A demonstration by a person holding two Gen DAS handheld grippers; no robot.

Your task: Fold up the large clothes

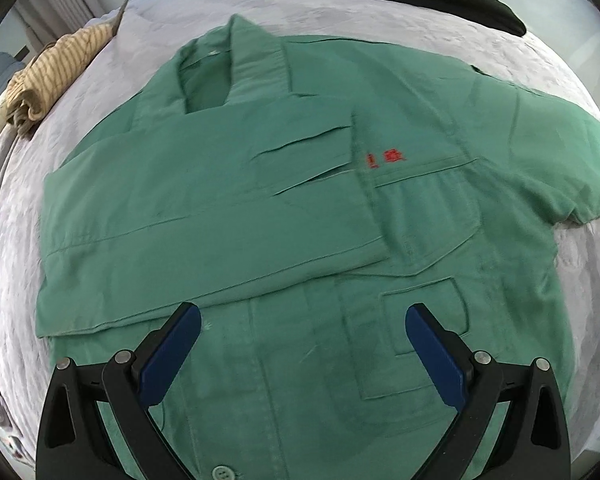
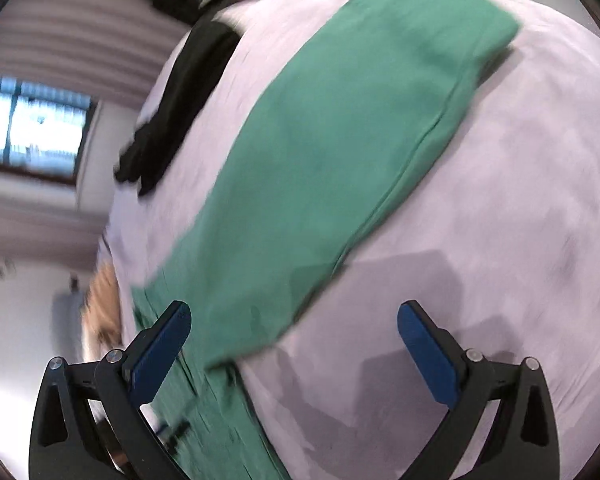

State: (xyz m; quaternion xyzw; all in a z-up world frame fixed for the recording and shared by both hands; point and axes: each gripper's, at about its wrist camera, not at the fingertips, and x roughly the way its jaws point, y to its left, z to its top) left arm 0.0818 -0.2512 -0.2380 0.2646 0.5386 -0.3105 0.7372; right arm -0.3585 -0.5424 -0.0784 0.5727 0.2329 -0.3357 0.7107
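Shirt: green shirt lies flat on the bed, left sleeve folded across the chest.
Left: right sleeve still spread, body unfolded.
My left tongs: apart, empty, above the hem.
My right tongs: apart, empty.

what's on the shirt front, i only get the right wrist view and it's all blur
Observer: The green shirt lies face up on the bed, one sleeve folded across its chest.
Operator: any marking on it
Observer: Small red embroidery above the chest pocket.
Operator: left tool holding anything
Observer: No, the left tool is open above the lower front, nothing between its fingers.
Operator: other clothes around
Observer: A striped yellow garment lies bunched at the bed's edge.
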